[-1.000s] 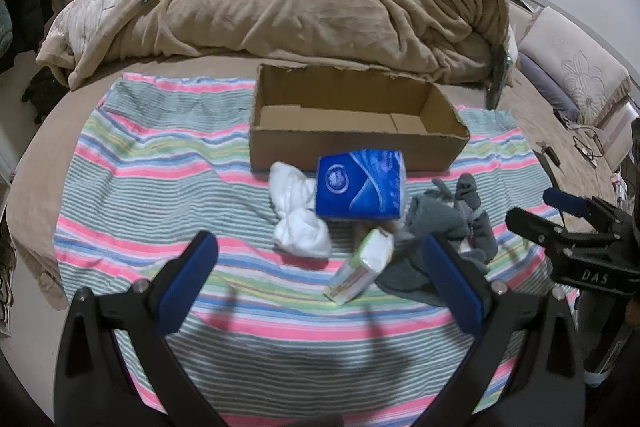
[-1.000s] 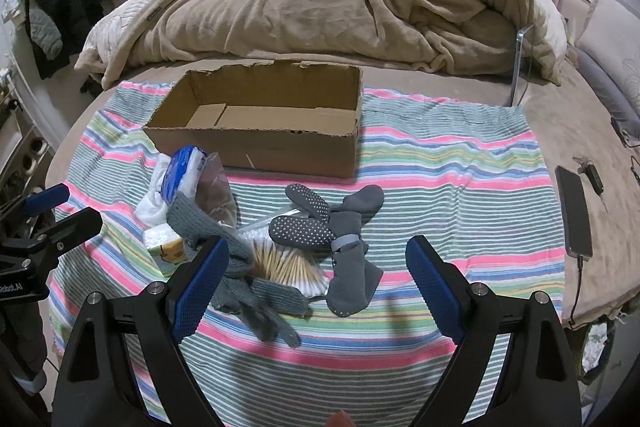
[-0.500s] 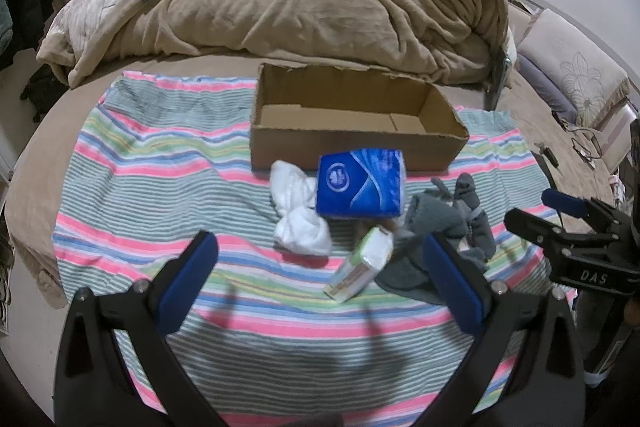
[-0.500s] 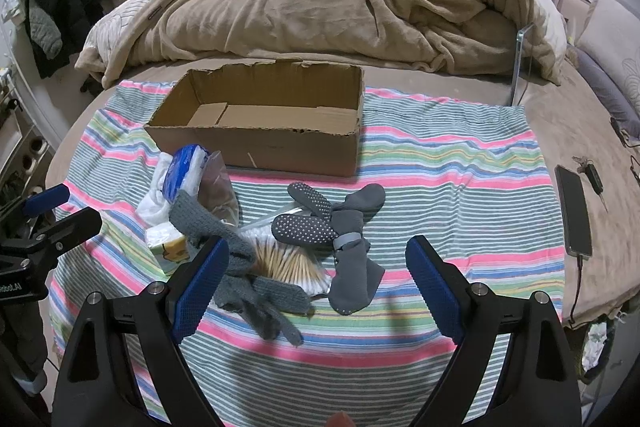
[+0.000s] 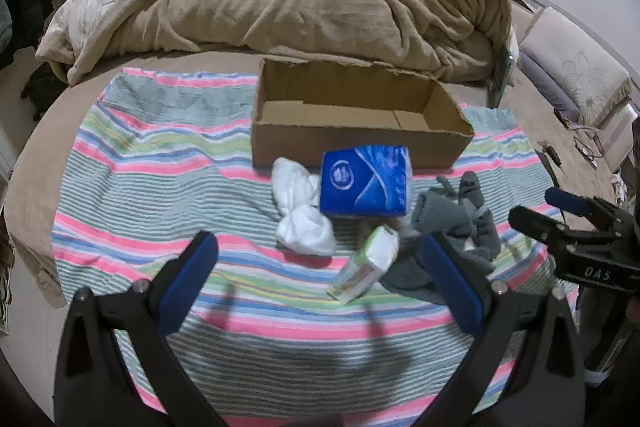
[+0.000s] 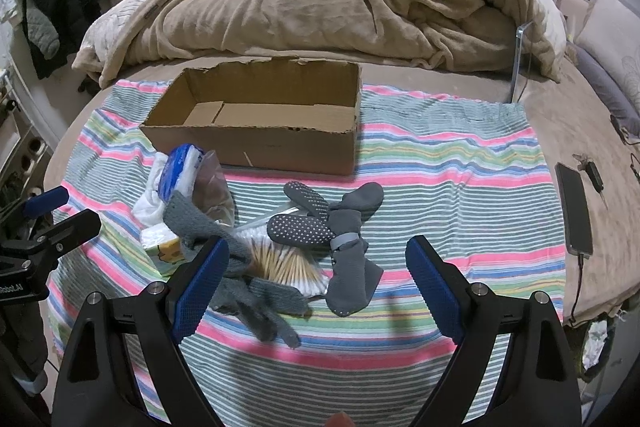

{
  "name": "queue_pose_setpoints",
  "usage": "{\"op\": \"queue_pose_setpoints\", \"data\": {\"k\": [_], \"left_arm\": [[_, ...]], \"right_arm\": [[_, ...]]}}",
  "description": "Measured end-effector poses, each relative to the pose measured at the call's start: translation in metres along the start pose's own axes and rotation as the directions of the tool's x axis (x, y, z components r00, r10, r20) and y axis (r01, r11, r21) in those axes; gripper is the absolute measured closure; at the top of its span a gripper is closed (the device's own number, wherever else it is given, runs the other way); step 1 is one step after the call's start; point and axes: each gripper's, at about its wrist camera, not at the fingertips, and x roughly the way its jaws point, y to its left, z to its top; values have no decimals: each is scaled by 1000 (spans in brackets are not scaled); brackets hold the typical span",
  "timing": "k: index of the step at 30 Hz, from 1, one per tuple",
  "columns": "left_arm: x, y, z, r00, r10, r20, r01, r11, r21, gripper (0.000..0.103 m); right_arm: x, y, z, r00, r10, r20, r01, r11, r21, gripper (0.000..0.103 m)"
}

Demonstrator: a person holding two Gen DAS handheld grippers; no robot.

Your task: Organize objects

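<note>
Hardly anything has moved in the last second: both views have crept only slightly. The left gripper (image 5: 320, 277) and right gripper (image 6: 318, 285) hover with jaws wide apart, holding nothing. The cardboard box (image 6: 256, 125) sits empty behind the pile, likely its destination. The tissue pack (image 5: 364, 182), white cloth (image 5: 300, 213), grey socks (image 6: 340, 227) and what look like cotton swabs (image 6: 286, 265) lie heaped on the striped blanket (image 6: 460, 195).

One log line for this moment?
left gripper: open, empty | right gripper: open, empty | cardboard box: empty | items: piled before box
</note>
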Motion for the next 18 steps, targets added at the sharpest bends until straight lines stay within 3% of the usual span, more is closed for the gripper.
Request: {"op": "queue_pose_setpoints", "data": {"k": [13, 18], "left_arm": [[53, 22, 4, 997, 9, -82, -11, 1000, -17, 2], [74, 30, 4, 993, 16, -117, -18, 1000, -11, 14]], "right_arm": [[36, -28, 2, 998, -3, -63, 6, 999, 46, 10], [54, -39, 0, 996, -7, -94, 12, 998, 60, 11]]}}
